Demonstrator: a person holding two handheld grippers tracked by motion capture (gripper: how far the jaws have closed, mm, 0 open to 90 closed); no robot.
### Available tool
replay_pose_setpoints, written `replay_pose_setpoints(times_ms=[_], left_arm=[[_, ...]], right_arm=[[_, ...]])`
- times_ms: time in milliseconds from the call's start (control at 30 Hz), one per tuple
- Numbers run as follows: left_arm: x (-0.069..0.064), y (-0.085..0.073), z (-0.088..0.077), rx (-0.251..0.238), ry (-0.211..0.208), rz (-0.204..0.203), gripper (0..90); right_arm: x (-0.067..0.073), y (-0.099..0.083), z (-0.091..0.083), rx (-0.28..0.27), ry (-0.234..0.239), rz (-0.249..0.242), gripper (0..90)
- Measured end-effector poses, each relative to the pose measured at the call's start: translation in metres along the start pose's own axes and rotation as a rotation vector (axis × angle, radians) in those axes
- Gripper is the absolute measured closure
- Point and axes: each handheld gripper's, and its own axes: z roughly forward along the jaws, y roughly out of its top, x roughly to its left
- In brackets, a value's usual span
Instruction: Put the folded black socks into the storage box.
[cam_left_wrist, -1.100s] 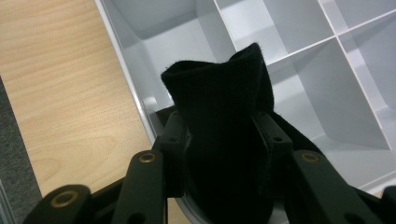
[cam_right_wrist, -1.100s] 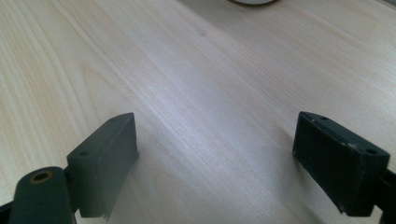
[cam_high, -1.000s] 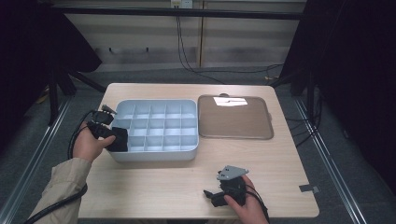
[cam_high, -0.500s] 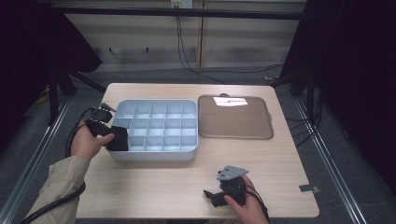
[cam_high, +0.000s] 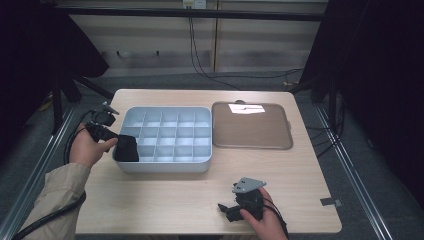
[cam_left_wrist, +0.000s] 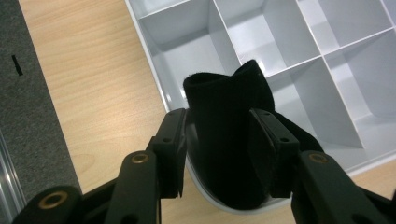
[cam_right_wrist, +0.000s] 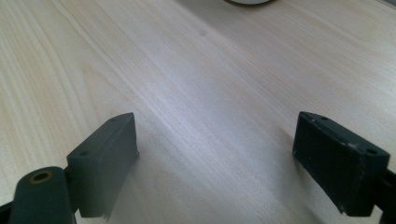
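Snagging is the risk: the left gripper (cam_left_wrist: 219, 149) is clamping a black folded fabric piece (cam_left_wrist: 229, 116) over the near-left corner cell of the pale blue compartmented plastic tray (cam_high: 165, 137), and draping cloth could be catching its rim. The right gripper (cam_right_wrist: 215, 163) is resting with jaws apart on the light wooden tabletop (cam_high: 165, 200), near the tray's front.

My bench (cam_high: 165, 200) fills the middle of the frame, a light wood-grain top with rounded corners. Grey carpeted floor (cam_high: 210, 82) runs around it. Across the top of the frame stands a pale panelled wall (cam_high: 150, 35) with a dark rail (cam_high: 200, 12) along its upper edge, and black cables (cam_high: 200, 60) hang down it to the floor. Dark curtains (cam_high: 380, 75) close off the upper right and the upper left. Metal floor rails (cam_high: 360, 185) run along both sides. A small dark tape strip (cam_high: 331, 202) sits at the lower right corner of the bench.
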Motion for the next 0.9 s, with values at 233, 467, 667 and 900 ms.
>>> replay_pose_setpoints(times_ms=[233,467,667,900], left_arm=[[0.000,0.002,-0.006,0.007,-0.006,-0.010,61.7],[0.000,0.006,-0.009,0.003,-0.014,-0.008,66.5],[-0.002,0.009,-0.010,0.014,-0.028,-0.015,73.7],[-0.004,0.011,-0.009,0.031,-0.036,-0.020,78.6]], right_arm=[[0.000,0.000,0.000,0.000,0.000,0.000,13.4],[0.000,0.000,0.000,0.000,0.000,0.000,13.4],[0.000,0.000,0.000,0.000,0.000,0.000,13.4],[0.000,0.000,0.000,0.000,0.000,0.000,13.4]])
